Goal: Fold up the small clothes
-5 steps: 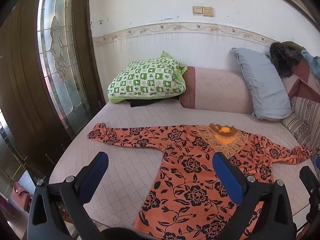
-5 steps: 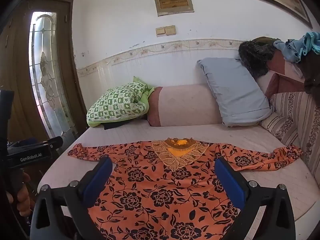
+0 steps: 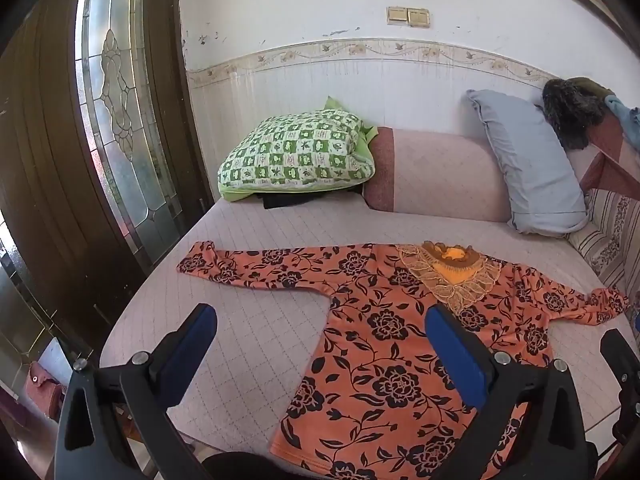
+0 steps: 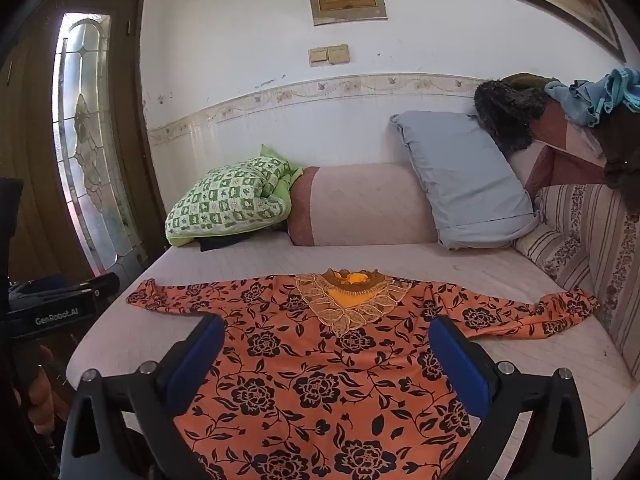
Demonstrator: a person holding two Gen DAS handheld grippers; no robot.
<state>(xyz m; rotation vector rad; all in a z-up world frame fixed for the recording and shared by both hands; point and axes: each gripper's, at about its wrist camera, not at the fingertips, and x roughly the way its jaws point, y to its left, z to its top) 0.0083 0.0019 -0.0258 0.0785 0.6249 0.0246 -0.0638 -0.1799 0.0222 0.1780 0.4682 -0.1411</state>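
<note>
Your orange floral blouse (image 4: 320,364) lies flat, front up, on the pale quilted mattress (image 3: 248,344), both long sleeves stretched out sideways and the hem toward you. Nothing rests on the blouse and nothing stands between it and either tool.

At the far edge of the mattress, a green-and-white checked pillow (image 3: 296,156) sits at the left on top of something dark. A pink bolster (image 4: 360,204) with a darker end lies along the wall. A grey-blue pillow (image 4: 464,180) leans upright in the corner beside it. All three are well apart from the blouse. To the right, a striped, flower-printed cushion back (image 4: 588,240) stands just beside the right sleeve's cuff, with a dark furry item (image 4: 504,116) and blue cloth (image 4: 592,96) heaped on top of it. A dark wooden door with leaded glass (image 3: 116,120) borders the mattress on the left.

The blouse looks thin and smooth, printed with black roses and leaves, with a beige lace yoke (image 3: 456,280) around a yellow-orange neckline. The mattress cover is stitched in a diamond grid.

Your left gripper (image 3: 320,336) hovers with its jaws spread wide and empty, over bare mattress and the blouse's left side. Your right gripper (image 4: 326,344) is likewise spread wide, holding nothing, over the chest of the blouse. Both have flat blue pads (image 4: 460,364) on black frames. In the right wrist view, your left hand (image 4: 40,396) grips its tool's handle at the left edge.
</note>
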